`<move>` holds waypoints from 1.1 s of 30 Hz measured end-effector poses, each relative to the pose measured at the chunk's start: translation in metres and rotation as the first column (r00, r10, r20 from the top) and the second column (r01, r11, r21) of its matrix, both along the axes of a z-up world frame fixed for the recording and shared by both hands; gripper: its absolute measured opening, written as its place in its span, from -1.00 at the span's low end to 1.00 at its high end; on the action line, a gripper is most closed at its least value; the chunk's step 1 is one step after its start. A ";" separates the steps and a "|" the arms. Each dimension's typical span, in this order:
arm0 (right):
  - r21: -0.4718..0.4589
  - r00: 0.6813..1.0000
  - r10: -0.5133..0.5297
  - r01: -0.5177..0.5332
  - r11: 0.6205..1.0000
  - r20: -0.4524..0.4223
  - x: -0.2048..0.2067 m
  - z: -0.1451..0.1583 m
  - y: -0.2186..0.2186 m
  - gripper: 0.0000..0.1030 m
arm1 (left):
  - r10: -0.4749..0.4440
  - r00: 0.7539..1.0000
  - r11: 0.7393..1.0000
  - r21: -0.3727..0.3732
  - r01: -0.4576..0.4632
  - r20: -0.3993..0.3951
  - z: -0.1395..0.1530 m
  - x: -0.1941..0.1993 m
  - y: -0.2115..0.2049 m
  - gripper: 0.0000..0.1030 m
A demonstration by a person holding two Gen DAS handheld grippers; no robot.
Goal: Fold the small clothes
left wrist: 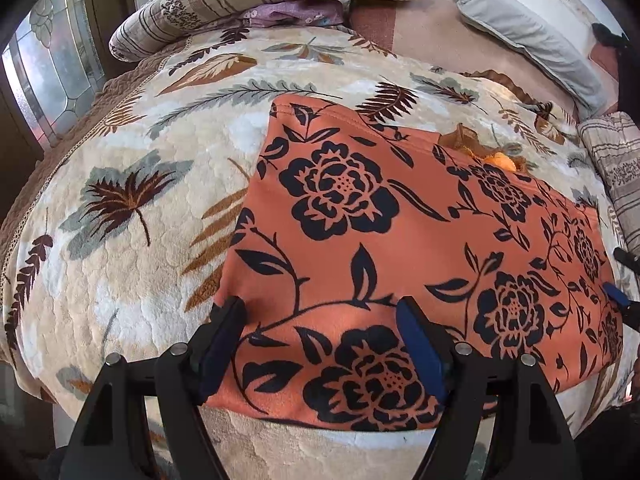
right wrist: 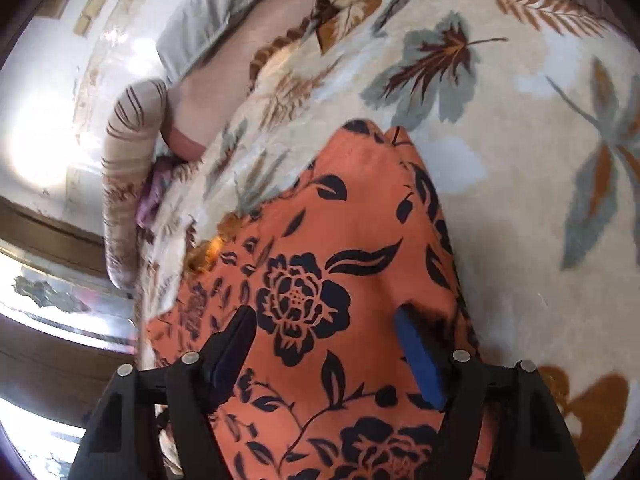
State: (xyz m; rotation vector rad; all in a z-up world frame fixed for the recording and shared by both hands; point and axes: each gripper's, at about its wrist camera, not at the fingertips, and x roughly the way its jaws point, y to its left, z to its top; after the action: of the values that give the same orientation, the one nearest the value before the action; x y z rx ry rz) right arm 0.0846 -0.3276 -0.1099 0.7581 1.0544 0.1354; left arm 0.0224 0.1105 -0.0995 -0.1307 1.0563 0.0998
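I work over a bed covered by a plush cream blanket (left wrist: 132,272), its thick pile printed with brown, rust and grey-blue leaves and fern fronds. At the far side lies a long striped bolster (left wrist: 256,0) with a floral band, a bit of crumpled lilac cloth (left wrist: 292,14) tucked under it, and a plain grey pillow (left wrist: 520,36) resting on a pinkish-brown sheet (left wrist: 420,32). To the far left stands a leaded, patterned glass pane (left wrist: 52,60) in a dark wooden frame, letting daylight in; the wall beyond the pillow is pale and glossy. The garment (left wrist: 400,232) lies flat on the blanket near me: smooth orange cloth with bold black roses, leaves and trailing stems, roughly rectangular with a straight far hem and a soft near edge. My left gripper (left wrist: 322,314) hovers over its near left corner, jaws spread wide, nothing clamped. My right gripper (right wrist: 326,318) hangs above the garment's right end, jaws likewise parted with the cloth showing between them, unpinched; that view is somewhat blurred.
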 end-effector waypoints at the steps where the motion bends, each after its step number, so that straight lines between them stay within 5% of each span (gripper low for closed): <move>1: -0.017 1.000 -0.016 0.016 1.000 0.012 -0.008 0.010 0.001 0.48 | -0.001 1.000 1.000 -0.002 0.001 0.008 0.002 -0.003 -0.001 0.52; 4: 0.002 0.994 0.044 -0.044 0.999 0.102 -0.033 0.035 0.019 0.49 | -0.002 1.000 1.000 -0.014 0.002 0.018 0.007 -0.008 -0.004 0.52; 7: -0.023 0.990 0.114 -0.113 0.993 0.085 -0.049 0.023 0.039 0.49 | -0.012 1.000 1.000 -0.017 0.013 0.024 0.012 -0.012 -0.009 0.52; 9: -0.090 0.999 0.021 -0.025 0.996 -0.047 -0.062 -0.006 0.016 0.45 | -0.020 0.999 1.000 -0.006 0.020 0.030 0.015 -0.015 -0.012 0.52; 11: -0.011 0.999 -0.041 0.041 0.999 0.002 -0.077 -0.004 0.002 0.44 | -0.021 0.999 1.000 -0.004 0.021 0.038 0.019 -0.019 -0.012 0.52; 14: -0.044 0.996 -0.019 0.023 0.999 0.084 -0.100 0.017 0.009 0.46 | -0.012 0.999 1.000 -0.005 0.013 0.038 0.020 -0.020 -0.014 0.52; 18: -0.024 0.999 -0.049 0.049 0.998 0.022 -0.108 -0.011 -0.007 0.47 | -0.029 0.999 0.999 -0.014 0.029 0.031 0.022 -0.021 -0.023 0.52; 20: 0.025 0.993 -0.113 0.112 0.993 0.045 -0.119 0.001 -0.016 0.51 | -0.050 0.998 0.999 0.000 0.050 0.045 0.027 -0.025 -0.029 0.52; 22: -0.025 0.990 -0.088 0.091 0.996 0.115 -0.124 0.019 -0.010 0.51 | -0.057 0.997 0.998 -0.005 0.057 0.055 0.031 -0.026 -0.036 0.52; 24: -0.036 0.992 -0.049 0.053 0.998 0.113 -0.122 0.016 -0.008 0.56 | -0.069 0.996 0.997 -0.025 0.070 0.055 0.033 -0.025 -0.046 0.52; 26: -0.026 0.998 -0.067 0.067 0.997 0.006 -0.110 -0.007 -0.009 0.55 | -0.092 0.995 0.996 -0.017 0.093 0.047 0.031 -0.022 -0.061 0.52; 33: 0.007 0.996 0.025 -0.026 1.000 0.088 -0.082 0.040 -0.013 0.55 | -0.140 0.990 0.990 0.019 0.140 0.006 0.014 -0.008 -0.097 0.52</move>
State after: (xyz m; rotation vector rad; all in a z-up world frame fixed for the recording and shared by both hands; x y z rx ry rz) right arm 0.0029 -0.3403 -0.0700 0.7400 0.9805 0.1933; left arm 0.0142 0.0136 -0.0858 -0.0403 1.0537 -0.0178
